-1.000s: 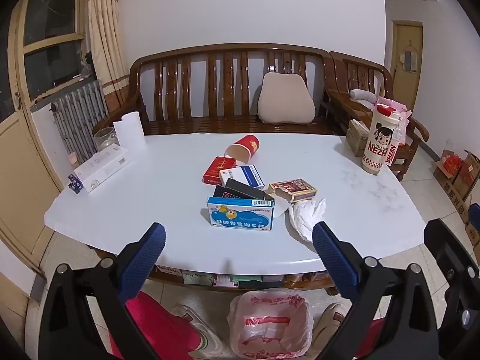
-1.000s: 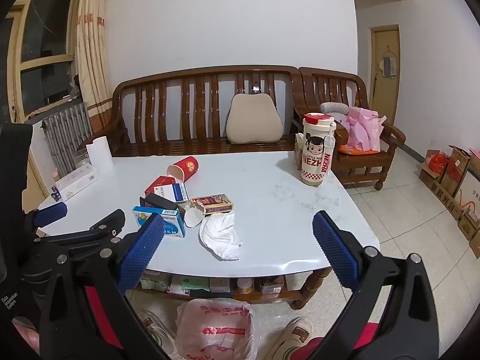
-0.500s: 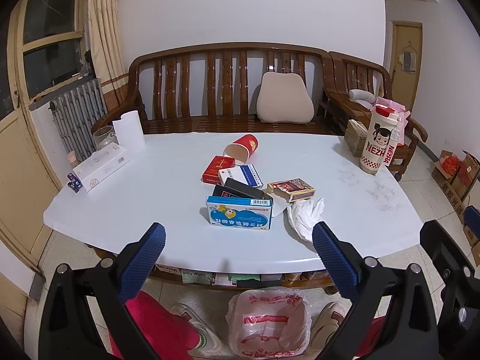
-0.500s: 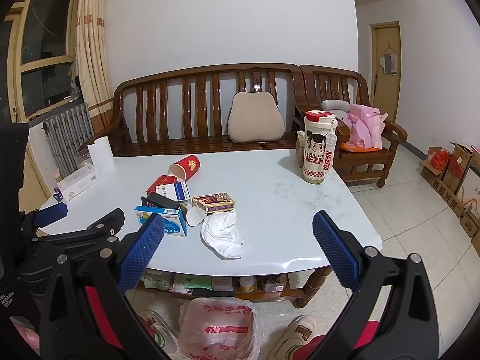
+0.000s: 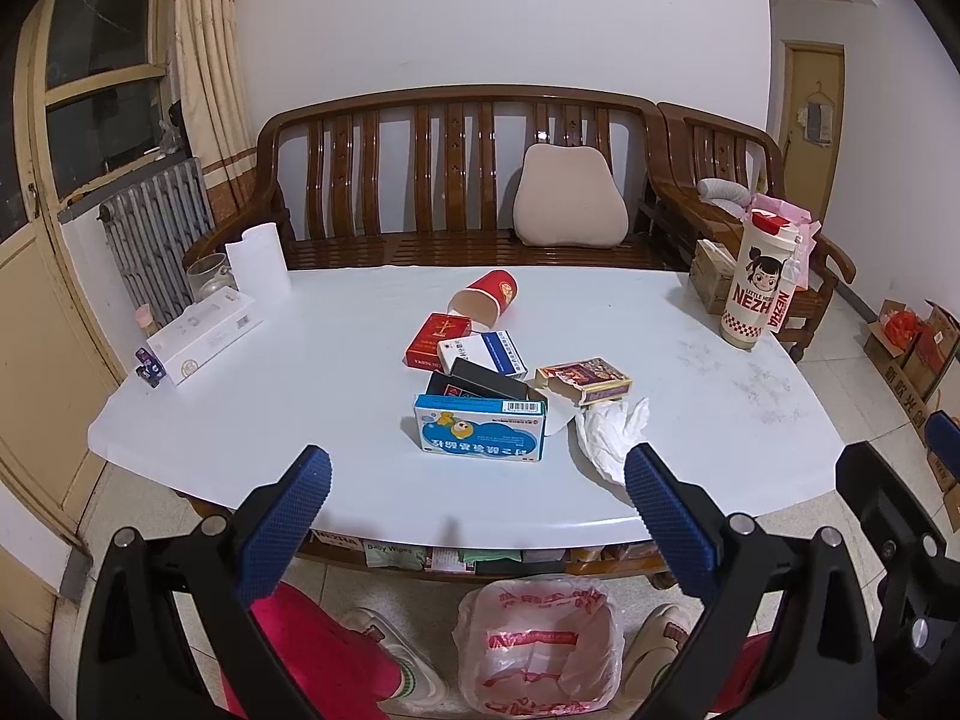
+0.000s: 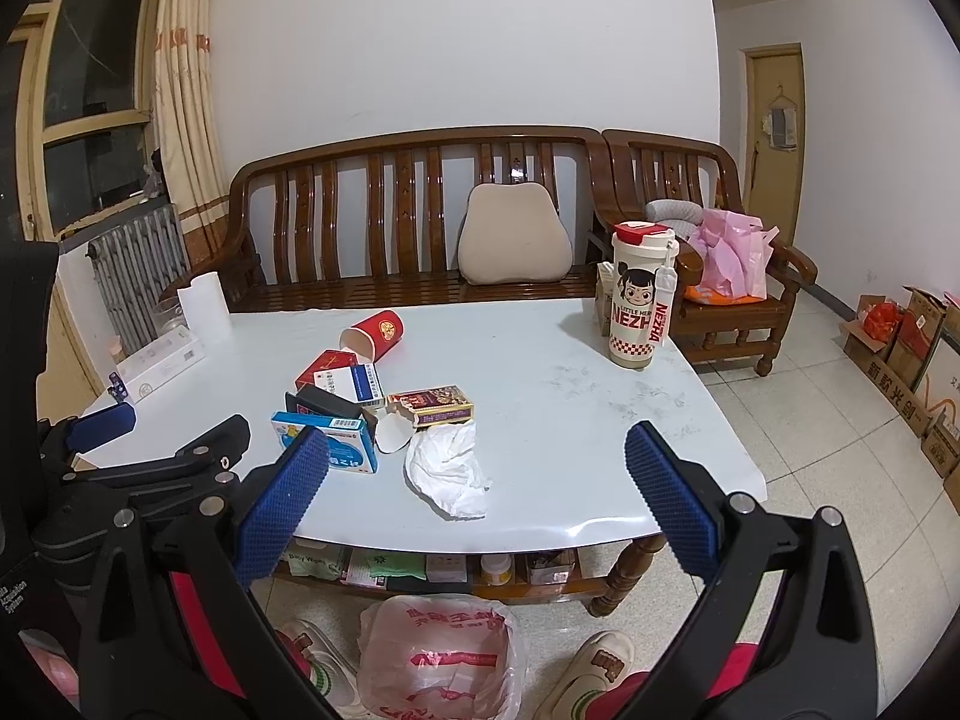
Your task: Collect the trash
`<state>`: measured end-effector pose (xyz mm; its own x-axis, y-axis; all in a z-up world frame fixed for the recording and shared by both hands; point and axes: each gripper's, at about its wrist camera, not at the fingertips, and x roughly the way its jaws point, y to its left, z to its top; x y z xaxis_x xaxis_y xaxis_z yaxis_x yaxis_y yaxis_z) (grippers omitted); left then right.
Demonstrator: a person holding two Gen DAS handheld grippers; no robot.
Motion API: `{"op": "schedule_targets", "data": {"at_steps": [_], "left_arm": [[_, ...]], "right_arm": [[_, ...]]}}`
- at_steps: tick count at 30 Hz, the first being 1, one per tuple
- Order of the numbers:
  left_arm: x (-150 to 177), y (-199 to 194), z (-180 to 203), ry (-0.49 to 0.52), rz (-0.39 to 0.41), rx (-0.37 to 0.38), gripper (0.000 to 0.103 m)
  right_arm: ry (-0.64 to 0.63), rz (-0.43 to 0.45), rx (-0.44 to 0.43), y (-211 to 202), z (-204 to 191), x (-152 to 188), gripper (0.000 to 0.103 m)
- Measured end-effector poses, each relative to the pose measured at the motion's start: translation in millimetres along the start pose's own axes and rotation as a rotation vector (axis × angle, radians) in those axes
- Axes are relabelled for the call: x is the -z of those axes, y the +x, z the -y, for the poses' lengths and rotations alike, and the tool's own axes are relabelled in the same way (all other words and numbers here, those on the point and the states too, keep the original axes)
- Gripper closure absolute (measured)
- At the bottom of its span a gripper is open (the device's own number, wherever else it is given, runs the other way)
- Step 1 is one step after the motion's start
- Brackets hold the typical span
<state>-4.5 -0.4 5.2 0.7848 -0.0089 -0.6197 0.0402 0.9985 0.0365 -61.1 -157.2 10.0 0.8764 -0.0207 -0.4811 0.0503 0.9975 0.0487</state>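
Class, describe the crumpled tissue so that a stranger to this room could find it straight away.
Start at the white table before the wooden bench. Among the boxes cluttered at its middle, look nearest the front edge, right of the blue box. The crumpled tissue is the only soft, white, shapeless item.

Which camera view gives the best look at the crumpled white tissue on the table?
The right wrist view: the crumpled white tissue lies whole and unobstructed near the white table's front edge. In the left wrist view, the tissue is partly covered by a blue finger of the left gripper.
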Motion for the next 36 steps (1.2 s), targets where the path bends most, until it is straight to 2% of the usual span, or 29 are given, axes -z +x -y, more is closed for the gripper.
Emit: {"op": "schedule_targets", "data": {"at_steps": [36], "left_arm": [[-1.2, 1.8, -0.5, 0.004, -0.011, -0.003, 0.007]], "right_arm": [[0.004, -0.007, -0.003, 2.2, 0.0, -0.5, 0.006]]}}
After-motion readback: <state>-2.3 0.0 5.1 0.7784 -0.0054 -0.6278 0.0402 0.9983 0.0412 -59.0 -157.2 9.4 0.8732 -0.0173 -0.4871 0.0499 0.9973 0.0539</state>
